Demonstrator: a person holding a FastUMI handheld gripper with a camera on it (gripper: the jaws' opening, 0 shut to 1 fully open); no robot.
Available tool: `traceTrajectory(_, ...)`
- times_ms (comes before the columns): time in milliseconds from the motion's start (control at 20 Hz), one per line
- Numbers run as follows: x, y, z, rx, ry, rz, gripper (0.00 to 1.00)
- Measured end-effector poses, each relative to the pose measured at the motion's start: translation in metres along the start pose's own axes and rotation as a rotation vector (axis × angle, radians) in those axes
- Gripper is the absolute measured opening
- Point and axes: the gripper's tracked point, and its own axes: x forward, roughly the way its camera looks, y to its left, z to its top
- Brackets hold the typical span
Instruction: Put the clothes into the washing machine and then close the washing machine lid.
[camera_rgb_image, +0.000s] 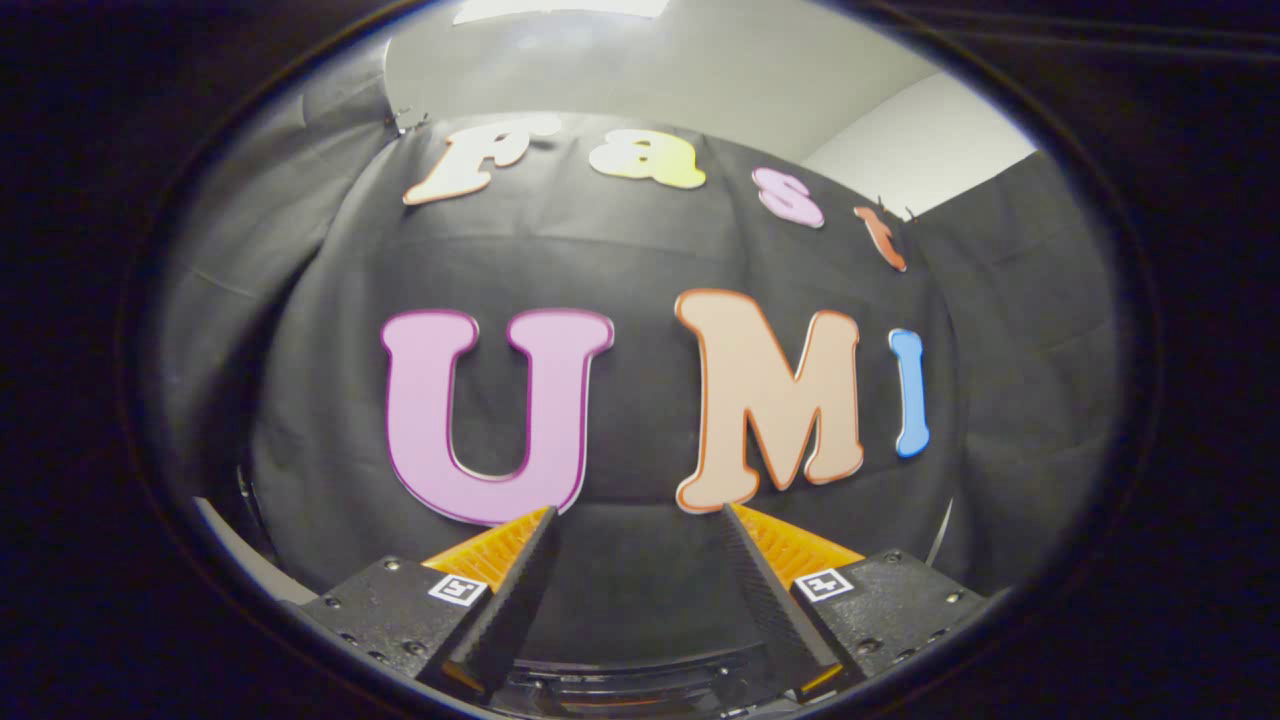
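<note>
Gripper (640, 520) fingers stand apart, empty, aimed at the draped black cloth wall (640, 270) at twelve o'clock; tip down toward six, probably, to find clothes.

The tongs (640, 520) have two long, wedge-shaped fingers (520, 590) that narrow to points, with a wide gap between them. The inner face of each finger is finely ribbed from base to tip. Each finger grows out of a boxy mount (385, 610) with a matte surface, fastened with small round screws (388, 564) near its corners. A small square black-and-white marker (457, 589) sits on top of each mount, close to the finger.
</note>
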Motion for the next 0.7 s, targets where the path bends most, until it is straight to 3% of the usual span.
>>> traceTrajectory(200,0.022,0.016,-0.065,-0.009,0.116,0.026,0.97)
traceTrajectory(400,0.034,0.017,-0.095,0.025,0.153,0.026,0.97)
traceTrajectory(500,0.034,0.016,-0.116,-0.033,0.206,0.035,0.97)
traceTrajectory(550,0.031,0.022,-0.128,-0.054,0.231,0.091,0.97)
traceTrajectory(600,0.032,0.028,-0.131,0.072,0.217,0.142,0.97)
traceTrajectory(650,0.017,0.033,-0.134,0.055,0.284,0.15,0.98)
traceTrajectory(700,0.017,0.031,-0.133,0.007,0.212,0.161,0.98)
